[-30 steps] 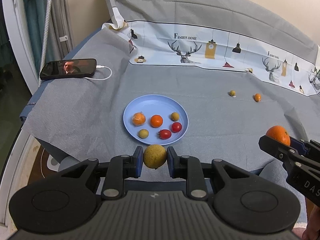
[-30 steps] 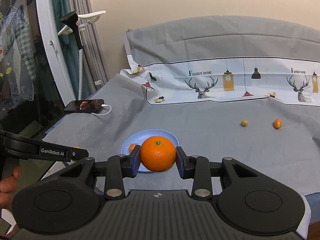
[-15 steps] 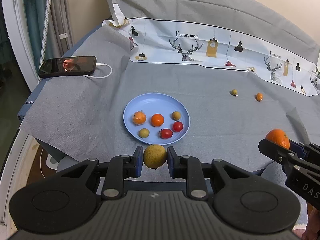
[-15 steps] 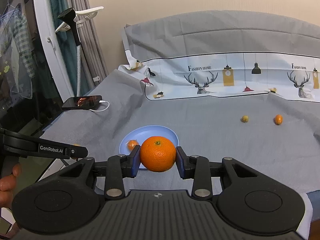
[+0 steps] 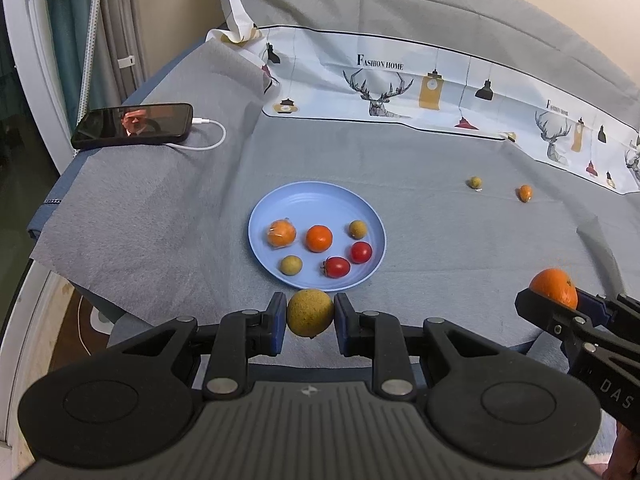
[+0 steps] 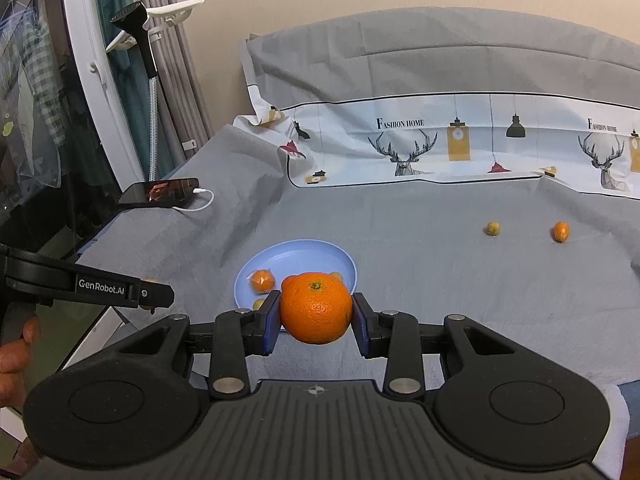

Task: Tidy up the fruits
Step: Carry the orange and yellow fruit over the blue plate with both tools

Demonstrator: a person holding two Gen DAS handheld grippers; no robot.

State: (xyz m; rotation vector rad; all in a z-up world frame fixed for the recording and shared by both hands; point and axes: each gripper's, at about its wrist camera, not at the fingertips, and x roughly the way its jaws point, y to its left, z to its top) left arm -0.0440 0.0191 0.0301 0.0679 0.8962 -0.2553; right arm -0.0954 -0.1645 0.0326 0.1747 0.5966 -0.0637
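Blue plate (image 5: pixel 280 208), frame centre — six small fruits on it. Left gripper (image 5: pixel 310 314) clamps a yellow-green fruit (image 5: pixel 310 312) at the plate's near rim; right gripper (image 6: pixel 316 308) clamps an orange (image 6: pixel 316 306). Two small fruits (image 5: pixel 475 182) remain upper right on the grey cloth (image 5: pixel 440 240) — roughly two-thirds done.

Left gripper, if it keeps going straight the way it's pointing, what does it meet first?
Probably the near rim of the blue plate, just ahead of the yellow-green fruit that the left gripper holds; depth is uncertain.
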